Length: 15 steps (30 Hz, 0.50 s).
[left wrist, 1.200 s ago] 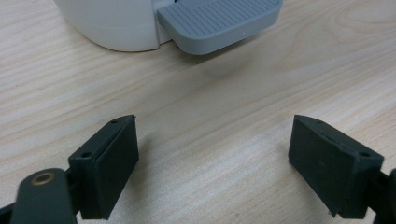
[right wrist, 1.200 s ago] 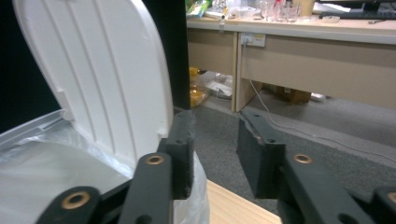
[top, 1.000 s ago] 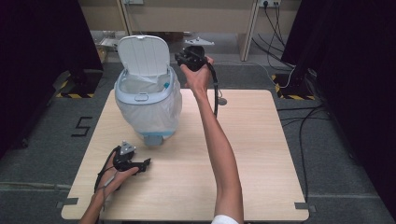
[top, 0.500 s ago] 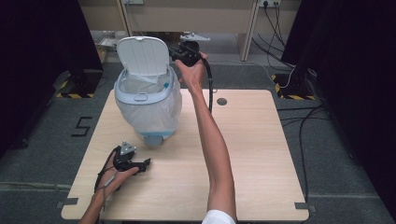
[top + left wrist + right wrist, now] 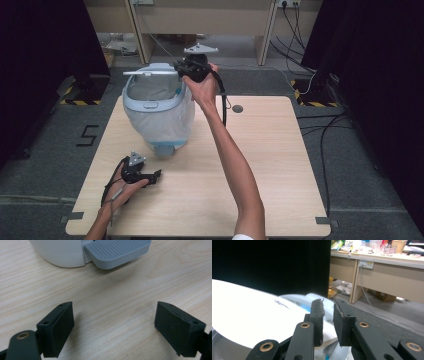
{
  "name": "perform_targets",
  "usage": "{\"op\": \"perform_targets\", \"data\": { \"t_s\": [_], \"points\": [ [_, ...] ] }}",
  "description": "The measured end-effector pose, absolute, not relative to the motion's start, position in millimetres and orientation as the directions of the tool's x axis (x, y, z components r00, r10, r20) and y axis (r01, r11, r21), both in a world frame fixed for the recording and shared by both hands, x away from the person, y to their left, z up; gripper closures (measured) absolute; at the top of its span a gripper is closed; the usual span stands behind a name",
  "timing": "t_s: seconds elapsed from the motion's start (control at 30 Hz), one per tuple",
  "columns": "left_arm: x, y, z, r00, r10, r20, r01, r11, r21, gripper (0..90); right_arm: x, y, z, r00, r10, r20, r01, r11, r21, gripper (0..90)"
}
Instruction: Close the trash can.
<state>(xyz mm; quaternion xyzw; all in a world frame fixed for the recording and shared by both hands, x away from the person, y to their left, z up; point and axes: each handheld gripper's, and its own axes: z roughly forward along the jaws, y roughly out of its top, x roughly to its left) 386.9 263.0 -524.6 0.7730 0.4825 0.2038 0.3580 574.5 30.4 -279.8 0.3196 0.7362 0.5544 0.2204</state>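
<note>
A light blue pedal bin (image 5: 157, 112) lined with a white bag stands at the table's back left. Its white lid (image 5: 150, 73) lies almost level over the rim. My right gripper (image 5: 179, 67) is held high at the lid's right end. In the right gripper view my right gripper (image 5: 328, 315) has its jaws nearly together, a thin gap between them, just over the blurred lid (image 5: 249, 317). My left gripper (image 5: 157, 174) rests on the table in front of the bin. It stands open (image 5: 113, 327) and empty, facing the grey pedal (image 5: 117, 251).
A round cable hole (image 5: 237, 108) sits in the wooden table (image 5: 280, 165) right of the right arm. The right gripper's cable hangs down beside the bin. Wooden desks (image 5: 200, 20) and black curtains stand beyond the table.
The bin lid has swung from upright down to almost level, with my right gripper moving left and down along with it. The left gripper has stayed put.
</note>
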Motion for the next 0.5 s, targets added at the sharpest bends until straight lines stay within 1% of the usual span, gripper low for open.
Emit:
{"op": "perform_targets", "data": {
  "t_s": [0.17, 0.5],
  "points": [
    [386.9, 263.0, -524.5, 0.451, 0.892, -0.029, 0.599, -0.279, 0.750, 14.8, 556.0, 35.1, -285.5, -0.703, 0.711, -0.014, 0.208, 0.223, 0.952, 76.5],
    [387.0, 263.2, -524.5, 0.452, 0.892, -0.027, 0.598, -0.281, 0.750, 14.8, 531.7, 42.1, -298.8, -0.734, 0.679, -0.018, 0.200, 0.241, 0.950, 75.5]
  ]
}}
